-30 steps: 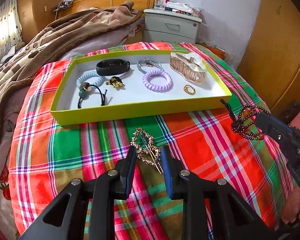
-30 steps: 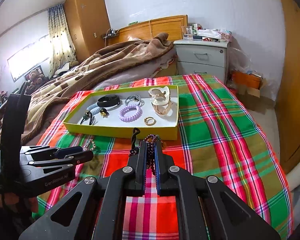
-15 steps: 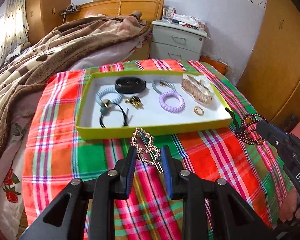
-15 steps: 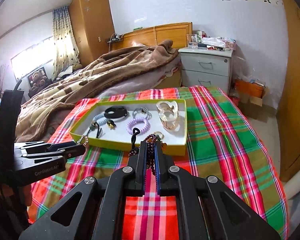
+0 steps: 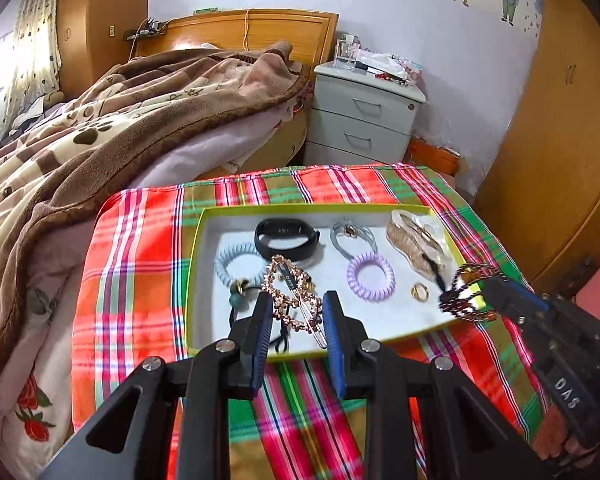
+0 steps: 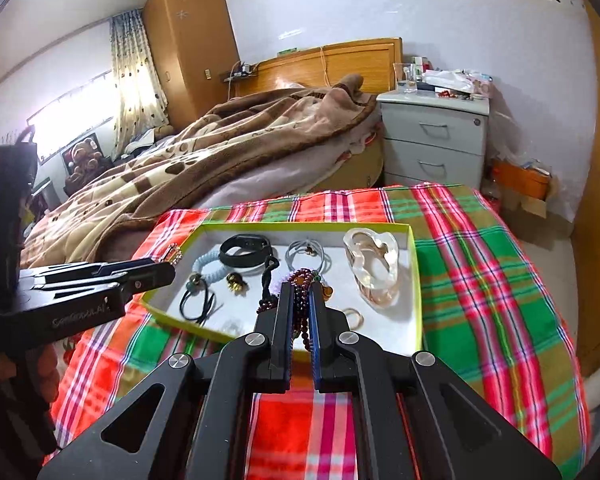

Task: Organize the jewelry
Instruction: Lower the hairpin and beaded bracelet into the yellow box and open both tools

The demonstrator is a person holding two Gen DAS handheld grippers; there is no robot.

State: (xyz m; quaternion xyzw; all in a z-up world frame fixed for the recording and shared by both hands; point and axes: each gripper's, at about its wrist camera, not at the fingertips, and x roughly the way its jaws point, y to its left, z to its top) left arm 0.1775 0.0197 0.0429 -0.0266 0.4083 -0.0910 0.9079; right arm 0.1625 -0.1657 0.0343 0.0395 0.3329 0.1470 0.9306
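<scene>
My left gripper (image 5: 296, 312) grips a rose-gold beaded hair clip (image 5: 290, 294) between its blue pads, holding it above the near left part of the yellow-green tray (image 5: 196, 248). My right gripper (image 6: 300, 300) is clamped narrowly on a dark purple beaded bracelet (image 6: 300, 284), which hangs over the tray's near right edge; in the left wrist view the bracelet shows at the tray's near right corner.

Inside the tray lie a black wristband (image 5: 286, 238) toward the far edge, a pale blue coil hair tie (image 5: 236, 262) near the left edge, a black elastic with beads (image 6: 198, 296) by the near left corner, a grey hair tie (image 5: 350, 236), a lilac coil hair tie (image 5: 370, 276), a gold ring (image 5: 419, 292) and a clear pinkish claw clip (image 6: 374, 266) along the right edge.

The tray sits on a red and green plaid cloth (image 6: 480, 280). Beyond its far edge lies a brown paw-print blanket (image 5: 100, 140), with a grey nightstand (image 6: 434, 140) beside the wooden headboard (image 5: 236, 32).
</scene>
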